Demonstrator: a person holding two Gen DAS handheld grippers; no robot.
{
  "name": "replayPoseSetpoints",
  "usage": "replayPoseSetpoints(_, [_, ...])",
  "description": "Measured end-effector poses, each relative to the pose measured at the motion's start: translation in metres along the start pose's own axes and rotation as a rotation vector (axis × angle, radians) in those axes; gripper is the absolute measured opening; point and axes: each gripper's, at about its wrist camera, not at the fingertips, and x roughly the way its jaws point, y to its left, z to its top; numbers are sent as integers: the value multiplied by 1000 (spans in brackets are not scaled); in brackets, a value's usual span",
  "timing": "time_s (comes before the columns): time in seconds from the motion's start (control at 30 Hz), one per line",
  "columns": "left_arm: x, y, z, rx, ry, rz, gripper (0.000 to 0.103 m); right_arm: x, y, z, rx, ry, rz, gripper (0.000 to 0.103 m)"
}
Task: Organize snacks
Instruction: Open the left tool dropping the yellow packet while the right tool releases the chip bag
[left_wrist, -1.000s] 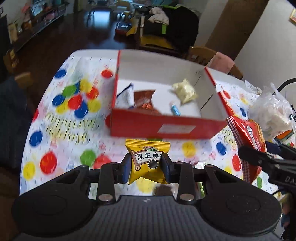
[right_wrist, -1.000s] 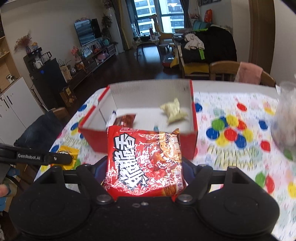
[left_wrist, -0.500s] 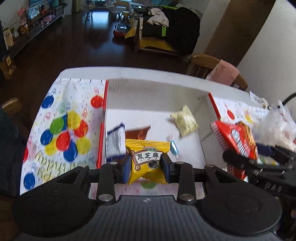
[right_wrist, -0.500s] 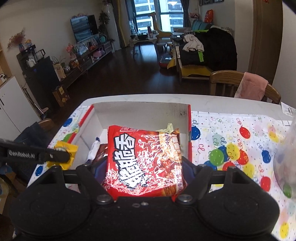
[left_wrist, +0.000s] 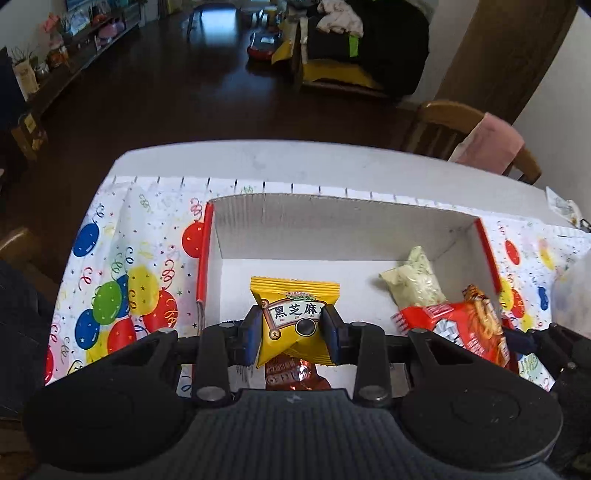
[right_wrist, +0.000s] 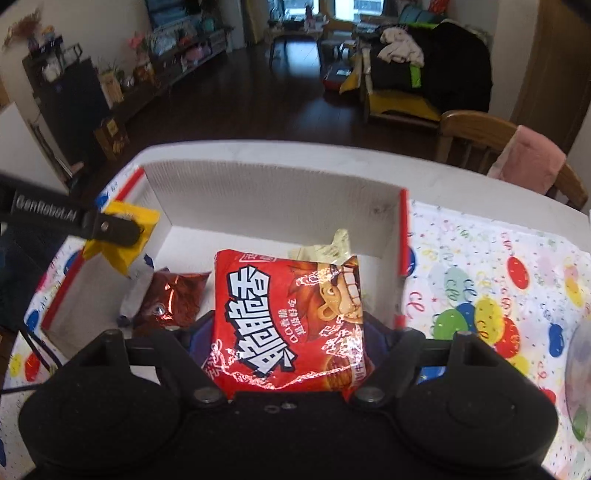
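My left gripper (left_wrist: 291, 328) squeezes the yellow snack (left_wrist: 294, 317) and my right gripper (right_wrist: 284, 332) squeezes the red bag (right_wrist: 288, 321). I hold both over the box (right_wrist: 273, 195) near the tabletop's far edge, so they can drop in with the other snacks.

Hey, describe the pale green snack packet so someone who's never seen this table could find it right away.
Find the red box with white inside walls on the balloon-print tablecloth. The pale green packet lies on the box floor by its right wall. It is the only pale, speckled, crumpled one; the others are yellow, red or foil brown.
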Motion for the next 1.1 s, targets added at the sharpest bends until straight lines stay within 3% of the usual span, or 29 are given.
replayPoseSetpoints(0.27, [36, 6, 19, -45, 125, -10, 34, 40, 20, 2, -89, 133, -17, 78])
replayPoseSetpoints(0.6, [62, -1, 18, 6, 232, 24, 34, 56, 25, 4, -111, 181, -19, 79])
replayPoseSetpoints(0.83, [65, -2, 17, 0, 257, 12, 39, 51, 24, 3, -102, 161, -12, 81])
replayPoseSetpoints(1.1, [43, 2, 11, -10, 192, -27, 51, 21, 16, 6, -55, 89, 6, 84])
